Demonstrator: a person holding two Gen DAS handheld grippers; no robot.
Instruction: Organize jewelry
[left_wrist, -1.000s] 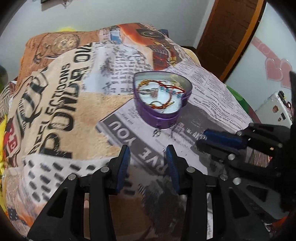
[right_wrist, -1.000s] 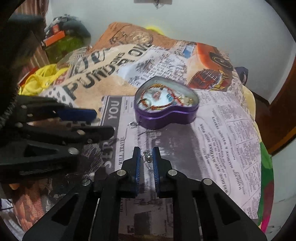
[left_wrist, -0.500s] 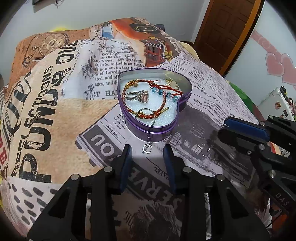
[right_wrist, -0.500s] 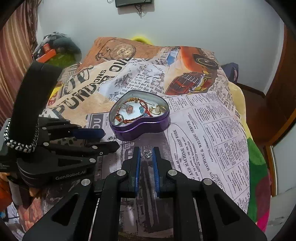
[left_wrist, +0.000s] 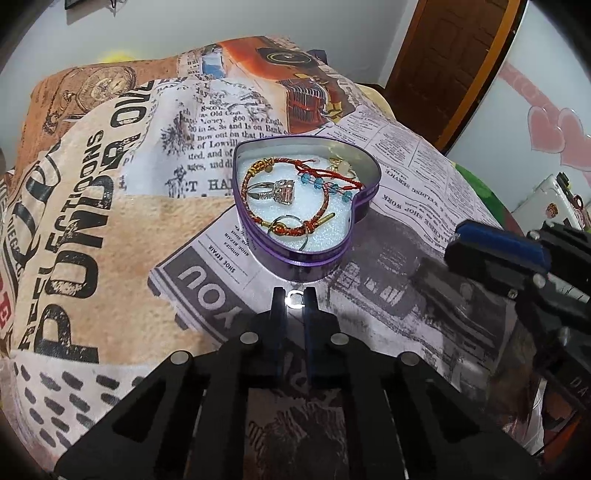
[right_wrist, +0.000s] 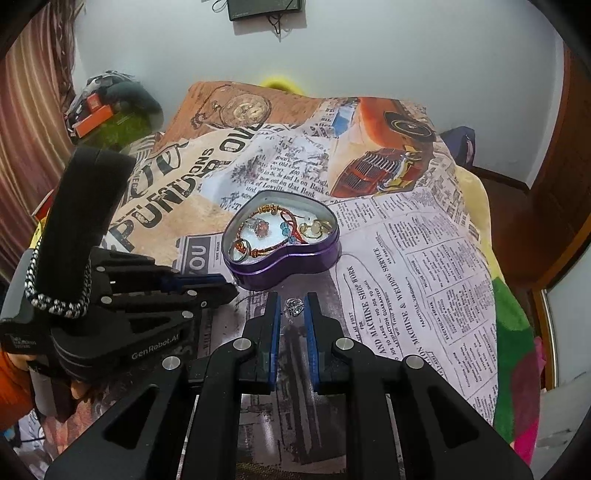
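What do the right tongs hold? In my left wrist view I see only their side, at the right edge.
Observer: The right tongs are shut on a small silver charm.
Operator: Is the charm over the tin's opening?
Observer: No. It sits in front of the near wall of the purple heart tin, over the newspaper-print blanket.
Operator: What lies in the tin's far right lobe? The rim hides most of it from me.
Observer: A gold ring with a pale stone, lying beside the red cord bracelet.
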